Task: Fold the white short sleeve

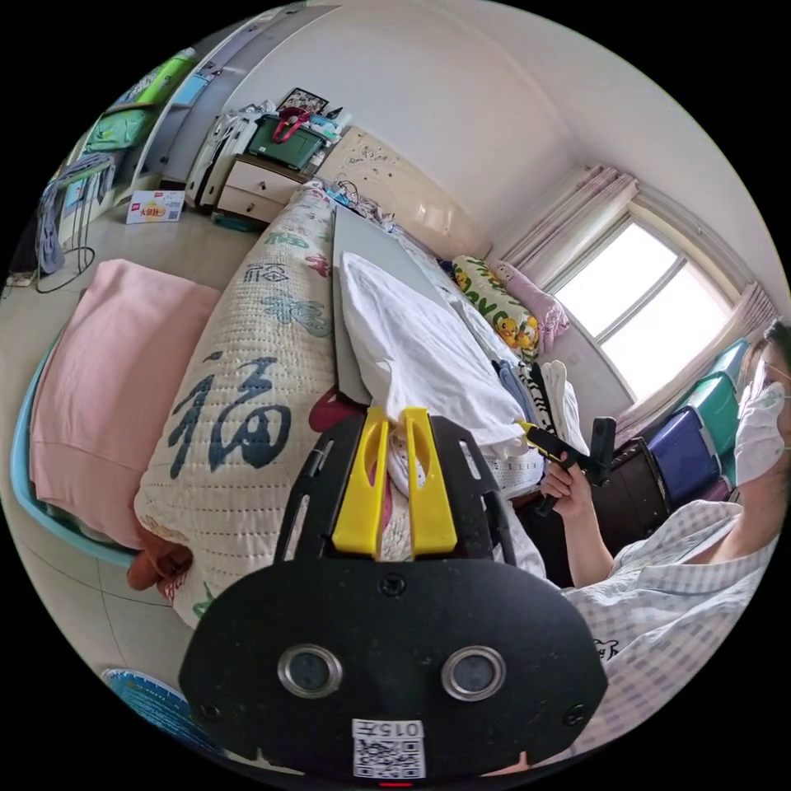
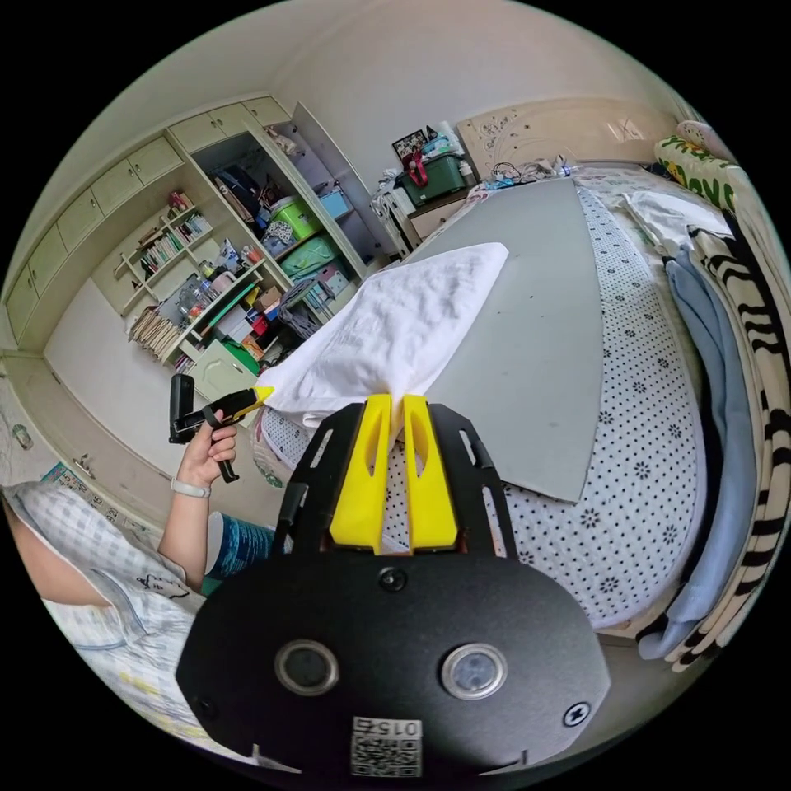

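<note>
Because each gripper is pinching one near corner, the shirt (image 2: 395,329) is lying stretched along the grey board (image 2: 527,346) on the bed (image 2: 626,527). The left gripper (image 1: 394,416) and the right gripper (image 2: 395,404) are both clamping white cloth between nearly closed jaws, probably readying a lift and fold toward the far end.

Left tongs (image 1: 396,414) apparently pinching white short sleeve (image 1: 416,346) on board (image 1: 353,243)
</note>
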A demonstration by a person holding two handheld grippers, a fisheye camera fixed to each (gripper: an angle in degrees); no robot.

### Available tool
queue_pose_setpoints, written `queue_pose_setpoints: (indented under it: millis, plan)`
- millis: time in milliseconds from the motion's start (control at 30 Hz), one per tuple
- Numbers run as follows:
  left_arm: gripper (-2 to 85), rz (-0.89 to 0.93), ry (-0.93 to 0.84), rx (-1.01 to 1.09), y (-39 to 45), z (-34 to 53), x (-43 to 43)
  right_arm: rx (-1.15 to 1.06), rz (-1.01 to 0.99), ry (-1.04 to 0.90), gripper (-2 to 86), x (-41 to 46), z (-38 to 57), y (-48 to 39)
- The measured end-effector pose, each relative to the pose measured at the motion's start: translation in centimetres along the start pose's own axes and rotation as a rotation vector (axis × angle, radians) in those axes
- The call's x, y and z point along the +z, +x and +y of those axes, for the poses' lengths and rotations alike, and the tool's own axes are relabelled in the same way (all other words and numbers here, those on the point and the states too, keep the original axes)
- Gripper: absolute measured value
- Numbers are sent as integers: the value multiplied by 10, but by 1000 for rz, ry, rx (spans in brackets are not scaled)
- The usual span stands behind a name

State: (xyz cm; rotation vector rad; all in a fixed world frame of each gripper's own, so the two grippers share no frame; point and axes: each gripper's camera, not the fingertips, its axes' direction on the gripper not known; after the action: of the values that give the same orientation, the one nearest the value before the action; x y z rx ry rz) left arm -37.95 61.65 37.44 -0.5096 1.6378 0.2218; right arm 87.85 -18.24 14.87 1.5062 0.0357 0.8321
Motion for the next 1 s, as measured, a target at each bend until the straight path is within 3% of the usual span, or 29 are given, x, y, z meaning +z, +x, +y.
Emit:
queue_pose_setpoints:
  millis: [533, 733, 833, 1000]
  plan:
    - [11, 140, -105, 41, 24, 73, -12, -16, -15, -81, 24, -32, 55, 60]
    - [25, 88, 50, 131, 43, 49, -52, -35, 84, -19, 44, -50, 46, 76]
    - [37, 63, 109, 177, 61, 32, -56, -101, 40, 12, 55, -46, 41, 69]
    - [80, 169, -111, 421, 114, 46, -13, -355, 7, -20, 78, -22, 74, 32]
